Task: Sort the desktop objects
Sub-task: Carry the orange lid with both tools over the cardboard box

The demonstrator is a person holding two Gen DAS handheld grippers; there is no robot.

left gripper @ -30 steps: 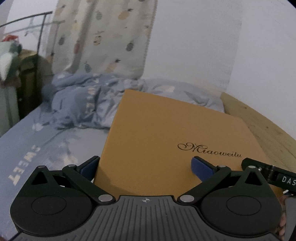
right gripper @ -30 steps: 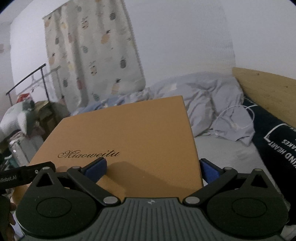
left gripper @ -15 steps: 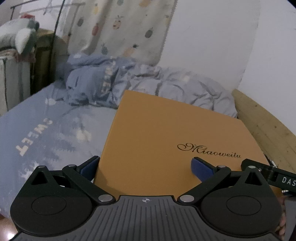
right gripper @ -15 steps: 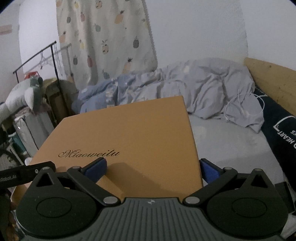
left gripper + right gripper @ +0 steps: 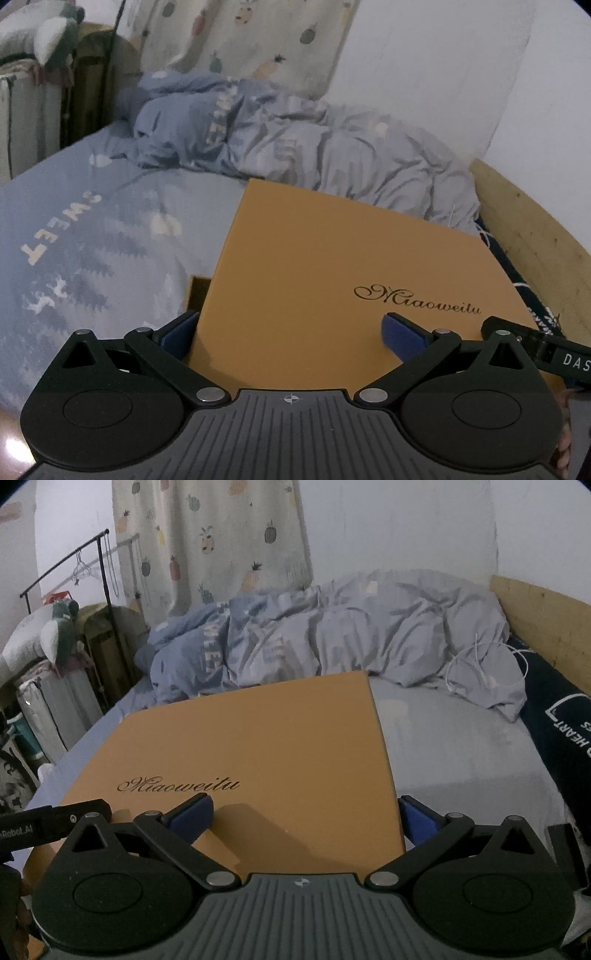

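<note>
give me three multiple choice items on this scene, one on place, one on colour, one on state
1. Where does the box sit in relation to the bed?
A. above its sheet
B. beneath the duvet
C. on a rack

2. What colour are the pads of the right tongs?
A. red
B. blue
C. white

3. How do the left tongs meet the box?
A. shut in the air beside it
B. one pad on its top, one at its left edge
C. far off from it

A: both views show the sheet below and past the box.
B: both pads in the right view are blue.
B: in the left view the near left corner lies between the pads.
</note>
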